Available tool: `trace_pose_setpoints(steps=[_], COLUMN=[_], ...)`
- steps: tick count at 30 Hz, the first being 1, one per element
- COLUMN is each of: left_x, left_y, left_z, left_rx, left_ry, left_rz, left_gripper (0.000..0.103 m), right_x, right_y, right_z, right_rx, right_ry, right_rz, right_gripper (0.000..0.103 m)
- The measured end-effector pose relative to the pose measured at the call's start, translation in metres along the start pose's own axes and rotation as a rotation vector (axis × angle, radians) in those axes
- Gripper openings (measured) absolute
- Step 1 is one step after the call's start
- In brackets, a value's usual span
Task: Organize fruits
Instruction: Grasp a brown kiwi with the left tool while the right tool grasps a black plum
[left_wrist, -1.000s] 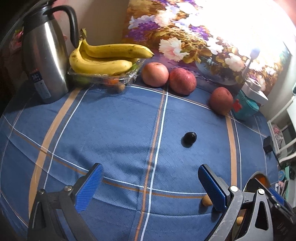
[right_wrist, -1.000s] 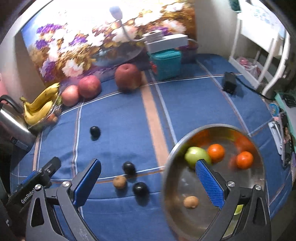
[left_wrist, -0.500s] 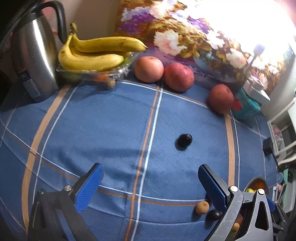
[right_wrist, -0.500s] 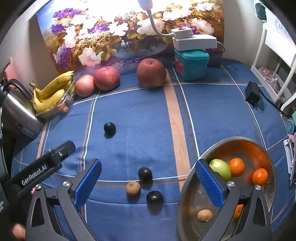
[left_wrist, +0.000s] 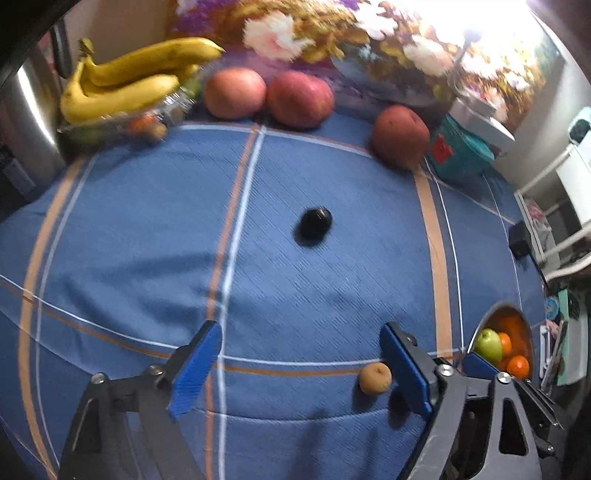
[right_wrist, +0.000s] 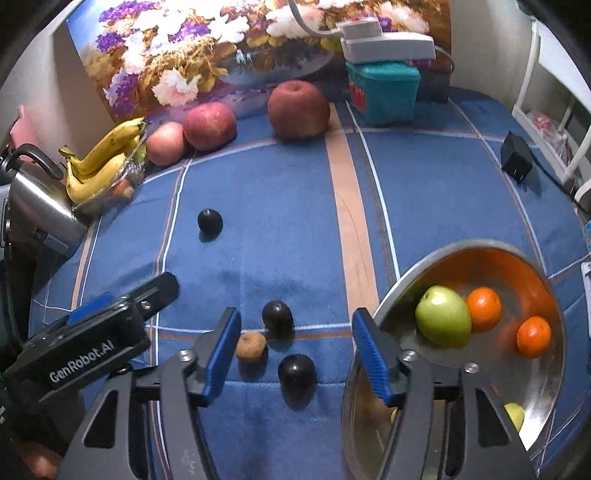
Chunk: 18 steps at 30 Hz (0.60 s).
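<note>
Fruit is lying all over the blue striped tablecloth. Two dark plums and a small brown kiwi are sitting close together near the front, and the kiwi is touching the plum behind it. One more dark plum is sitting alone, well apart from them, out in the middle of the cloth.

The right gripper is hanging over the little group with its blue fingers spread wide, holding nothing. The front plum is showing in the gap between them. The left gripper is also standing wide apart and holding nothing, and the kiwi is lying just beside its right finger.

A shiny metal bowl is sitting just to the right of the right gripper. A green apple and two oranges are resting inside it.

Far back, three red apples are lining up along the flower picture. Bananas are lying on a clear tray beside a steel kettle. A teal box is standing to the right of the apples, and a black plug is lying farther right.
</note>
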<state>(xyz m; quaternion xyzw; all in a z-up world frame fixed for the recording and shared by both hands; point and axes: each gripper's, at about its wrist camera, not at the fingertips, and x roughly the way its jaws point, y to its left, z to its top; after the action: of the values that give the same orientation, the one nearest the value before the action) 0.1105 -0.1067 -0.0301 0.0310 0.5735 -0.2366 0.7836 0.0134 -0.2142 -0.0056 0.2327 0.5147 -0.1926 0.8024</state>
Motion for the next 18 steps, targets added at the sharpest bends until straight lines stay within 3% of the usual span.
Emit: trace_pose_setpoints(steps=[6,11,18], left_x=[0.011,0.021,0.033], left_y=[-0.009,-0.015,-0.029], left_z=[-0.006,-0.010,-0.014], left_rx=[0.009,-0.013,-0.001], left_ry=[0.052,0.102,0.138], left_rz=[-0.038,-0.107,-0.145], left_gripper=[0.072,0.065,0.046], right_x=[0.009,0.017,0.027], right_y=[-0.004,-0.006,-0.004], right_z=[-0.006,-0.011,-0.017], right_rx=[0.013,0.023,0.021], right_ry=[0.052,0.090,0.127], right_rz=[0.014,0.024,0.033], right_gripper=[0.042,0.039,0.033])
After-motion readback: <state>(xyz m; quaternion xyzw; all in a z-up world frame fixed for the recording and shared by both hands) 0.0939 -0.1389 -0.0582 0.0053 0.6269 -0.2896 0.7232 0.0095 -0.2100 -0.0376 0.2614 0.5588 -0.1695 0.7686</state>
